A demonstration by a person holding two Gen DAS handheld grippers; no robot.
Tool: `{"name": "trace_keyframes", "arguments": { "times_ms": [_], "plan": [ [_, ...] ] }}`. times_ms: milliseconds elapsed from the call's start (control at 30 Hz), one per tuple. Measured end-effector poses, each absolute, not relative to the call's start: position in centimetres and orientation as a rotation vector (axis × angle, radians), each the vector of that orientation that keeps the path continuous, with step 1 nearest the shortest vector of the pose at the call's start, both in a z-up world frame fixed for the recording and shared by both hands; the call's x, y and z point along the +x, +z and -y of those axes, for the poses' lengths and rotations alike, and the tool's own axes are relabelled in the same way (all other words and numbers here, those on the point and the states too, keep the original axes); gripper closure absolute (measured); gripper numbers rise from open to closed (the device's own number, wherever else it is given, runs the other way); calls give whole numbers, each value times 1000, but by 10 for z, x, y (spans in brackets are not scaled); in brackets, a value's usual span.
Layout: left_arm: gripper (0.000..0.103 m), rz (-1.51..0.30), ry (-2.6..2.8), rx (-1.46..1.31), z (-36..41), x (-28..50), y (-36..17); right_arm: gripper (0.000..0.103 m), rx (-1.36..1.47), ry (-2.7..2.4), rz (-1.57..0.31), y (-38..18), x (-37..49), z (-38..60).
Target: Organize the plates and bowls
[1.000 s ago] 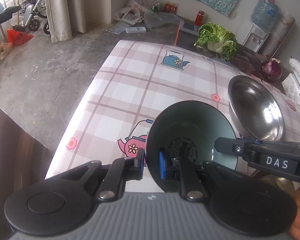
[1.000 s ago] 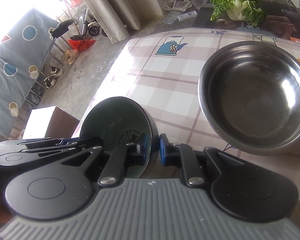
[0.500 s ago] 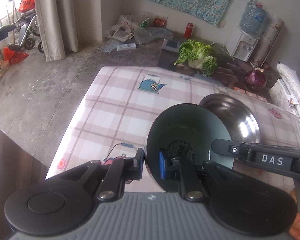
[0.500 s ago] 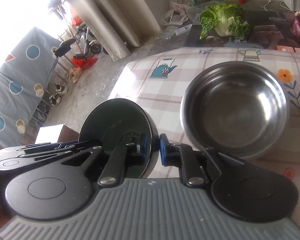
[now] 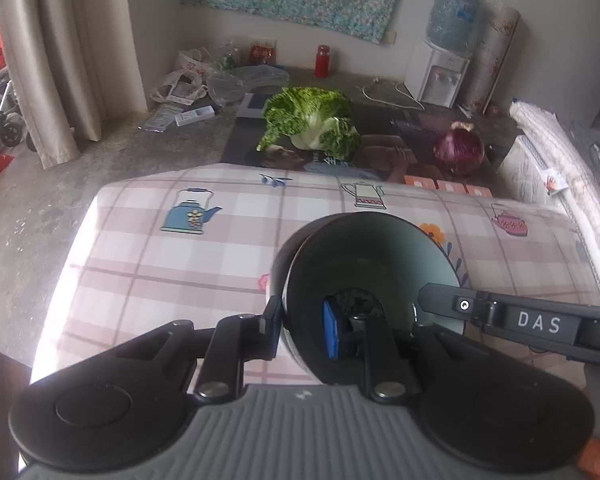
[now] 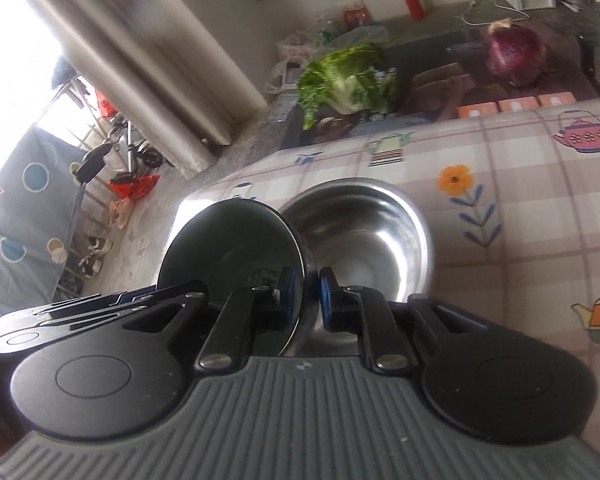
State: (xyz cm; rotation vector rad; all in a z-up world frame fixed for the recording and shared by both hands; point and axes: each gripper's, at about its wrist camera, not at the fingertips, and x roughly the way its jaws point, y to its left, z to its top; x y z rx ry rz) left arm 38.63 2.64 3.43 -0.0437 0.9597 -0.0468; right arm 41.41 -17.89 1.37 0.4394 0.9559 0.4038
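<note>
Across the checked tabletop [image 5: 147, 248] I count one steel bowl [image 6: 364, 236] standing on the cloth and one dark green bowl [image 5: 364, 264] held up in the air, tipped on edge, right beside the steel one. No plates show in either view.

The green bowl is carried by both tools. My right gripper [image 6: 311, 295] is clenched on its rim, one pad inside and one outside. My left gripper [image 5: 302, 324] has the opposite rim between its jaws, but they are opening, and the left view shows a gap between the outer pad and the bowl's wall, so that side no longer bites.

I judge the step to be nesting the green bowl into the steel one. To do it well, I would keep the right grip firm, level the bowl before lowering, centre it over the steel bowl's mouth, and pull the left jaws clear without nudging the rim.
</note>
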Motion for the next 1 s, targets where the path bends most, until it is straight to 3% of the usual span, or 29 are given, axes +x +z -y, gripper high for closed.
{"name": "trace_keyframes", "arguments": {
  "times_ms": [333,500,767,1000],
  "plan": [
    [75,-1001,-72,-31,-22,403,2,88,386,369,-956,-19,433,185],
    [47,-905,-89,-4,-22,388,26,85,364,365,-891,-14,435,189],
    [25,-804,-117,-19,-40,327,62,73,393,387,-819,18,394,211],
    [16,-726,-113,-75,-72,232,76,69,354,431,-772,44,289,235]
  ]
}}
